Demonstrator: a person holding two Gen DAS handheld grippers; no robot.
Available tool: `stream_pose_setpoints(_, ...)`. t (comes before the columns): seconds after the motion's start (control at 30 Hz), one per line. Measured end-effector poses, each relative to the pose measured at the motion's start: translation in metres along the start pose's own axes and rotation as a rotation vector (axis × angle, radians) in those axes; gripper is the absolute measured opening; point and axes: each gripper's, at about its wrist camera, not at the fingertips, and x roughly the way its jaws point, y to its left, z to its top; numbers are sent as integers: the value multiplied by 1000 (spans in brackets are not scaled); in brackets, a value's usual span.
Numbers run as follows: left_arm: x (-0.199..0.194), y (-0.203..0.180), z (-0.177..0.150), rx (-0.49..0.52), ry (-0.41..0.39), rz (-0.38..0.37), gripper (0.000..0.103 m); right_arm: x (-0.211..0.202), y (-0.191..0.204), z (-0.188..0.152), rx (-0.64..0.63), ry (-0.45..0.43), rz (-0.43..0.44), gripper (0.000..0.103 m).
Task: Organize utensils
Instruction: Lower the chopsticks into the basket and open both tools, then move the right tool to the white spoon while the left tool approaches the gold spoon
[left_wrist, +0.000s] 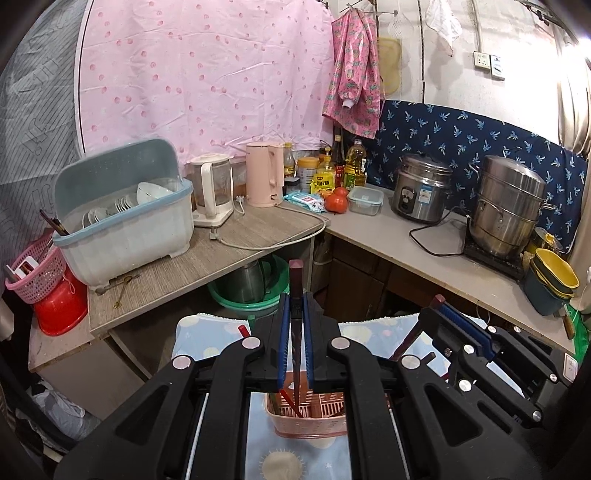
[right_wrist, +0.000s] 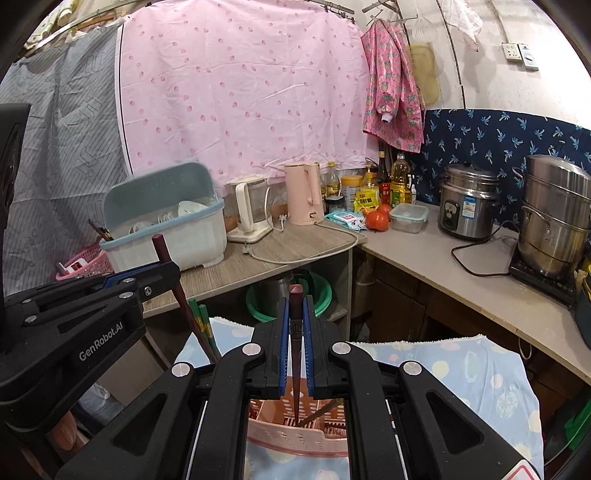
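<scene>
Over the towel-covered tabletop (left_wrist: 207, 343), near its front edge, both claws hang above a pink slotted basket (left_wrist: 308, 421), each clamped on a dark red chopstick. The left claw (left_wrist: 295, 325) pinches its chopstick (left_wrist: 295, 295) between the blue pads, held nearly upright with the tip aimed down into the basket, probably so it can drop straight into a compartment without catching the rim. The right claw (right_wrist: 295, 325) grips its own chopstick (right_wrist: 295, 332) the same way, with the tip already low inside the basket beside another utensil leaning there. Which compartment each tip points at I cannot tell. Green chopsticks (right_wrist: 201, 321) lie on the towel toward its far left corner, apparently waiting their turn. Judging by this, sorting is underway, and the next move calls for a gentle release from both claws.
</scene>
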Motion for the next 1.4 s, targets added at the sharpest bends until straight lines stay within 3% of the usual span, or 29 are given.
stream_pose_setpoints(0.17,8,3,-5,-9,15,13,8,5,2,-7,-7,5,-22,10)
stream_pose_setpoints(0.23,8,4,-6,-13,11,27,12,4,2,-9,-10,0,-29,21)
stream_pose_setpoints(0.3,8,5,-7,-14,7,36,30,2,3,-10,-11,-6,-31,24)
stream_pose_setpoints(0.37,6,4,-9,-9,-4,42,34,2,4,-11,-18,-2,-27,24)
stream_pose_setpoints(0.83,-6,2,-25,-6,24,39,34,-15,3,-27,-10,18,-30,24)
stream_pose_setpoints(1.4,-51,-12,-57,0,37,23,34,-74,-14,-64,17,46,-64,24)
